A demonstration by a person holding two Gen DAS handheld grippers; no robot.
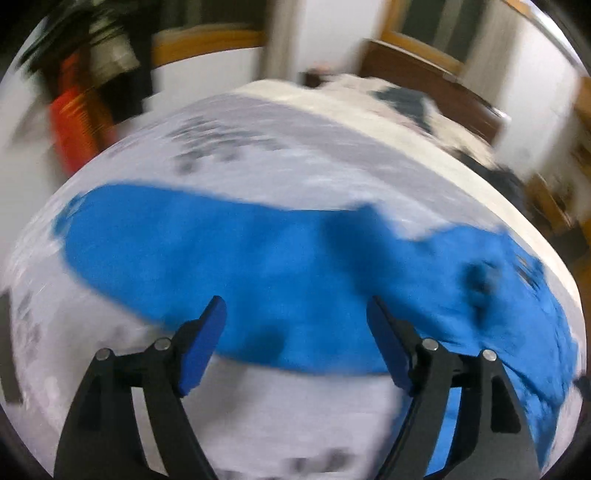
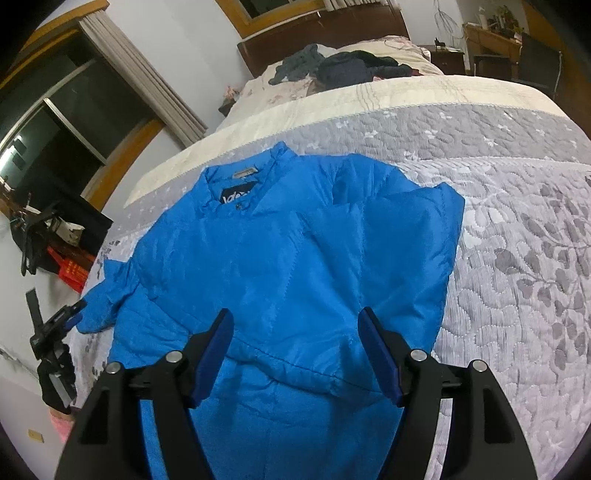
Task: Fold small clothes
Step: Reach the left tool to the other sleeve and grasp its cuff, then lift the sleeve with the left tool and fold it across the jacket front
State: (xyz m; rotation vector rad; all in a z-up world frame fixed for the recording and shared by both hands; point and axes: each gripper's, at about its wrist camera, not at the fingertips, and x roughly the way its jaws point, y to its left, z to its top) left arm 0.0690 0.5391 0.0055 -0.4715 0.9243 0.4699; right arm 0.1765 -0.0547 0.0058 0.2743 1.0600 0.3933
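Lying flat on the bed point(image 2: 517, 206) is one blue jacket point(image 2: 288, 251), spread front-up straight ahead of and partly beneath the right gripper point(image 2: 295, 321). That gripper's two blue pads point(image 2: 214, 354) stand wide apart, nothing between them; the jacket's lower part passes under the gap. One collar point(image 2: 251, 181) with a dark label sits at the jacket's far end, away from the gripper. One sleeve is folded over the chest to the gripper's right; the other sleeve point(image 2: 107, 295) trails off to its left, its cuff close to the left edge of the bed.

One left gripper point(image 1: 295, 310) shows in its own blurred view, its two pads likewise spread with nothing held. The jacket point(image 1: 258, 266) crosses ahead of it as one wide blue band, its near edge just under the fingertips. In the right view the left gripper point(image 2: 70, 314) appears small beside the trailing cuff; whether it touches the cloth cannot be told.

To the right gripper's right, the grey quilt lies bare and broad out to the bed's edge. Beyond the collar runs one cream band of bedding, then one heap of dark clothes point(image 2: 343, 66) near the headboard point(image 2: 321, 33), well apart from the jacket. Left of the bed, near the floor, stands one red crate point(image 2: 72, 271).
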